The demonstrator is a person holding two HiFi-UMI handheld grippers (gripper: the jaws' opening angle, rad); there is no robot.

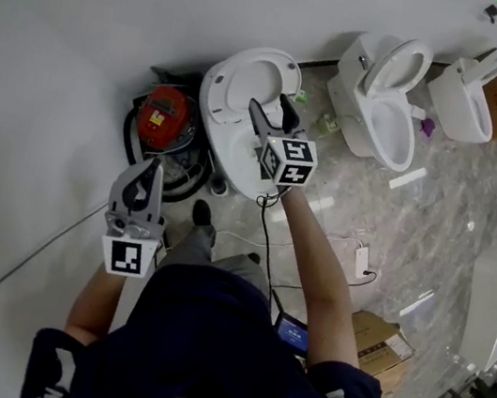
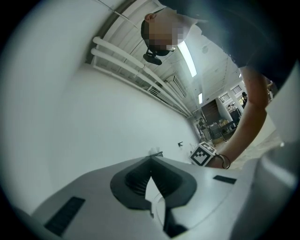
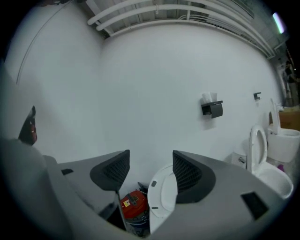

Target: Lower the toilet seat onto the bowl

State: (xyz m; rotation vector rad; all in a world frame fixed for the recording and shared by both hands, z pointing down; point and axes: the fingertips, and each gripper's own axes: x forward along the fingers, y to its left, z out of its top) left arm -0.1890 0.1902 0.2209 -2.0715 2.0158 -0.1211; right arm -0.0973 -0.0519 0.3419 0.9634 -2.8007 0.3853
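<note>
Left gripper (image 1: pixel 150 171): held low and close to the body, jaws pressed together tip to tip.
Right gripper (image 1: pixel 257 109): carried well forward, jaws parted.
Right arm (image 1: pixel 316 258): stretched out bare behind the jaws.

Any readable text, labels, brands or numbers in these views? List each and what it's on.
No text reads clearly in any view.
Yellow label on the red round canister: there is print, but it is too small to read.
Black-and-white marker cube and second marker cube: coded squares only, no letters or numbers.
Brown cardboard box: no legible print.
</note>
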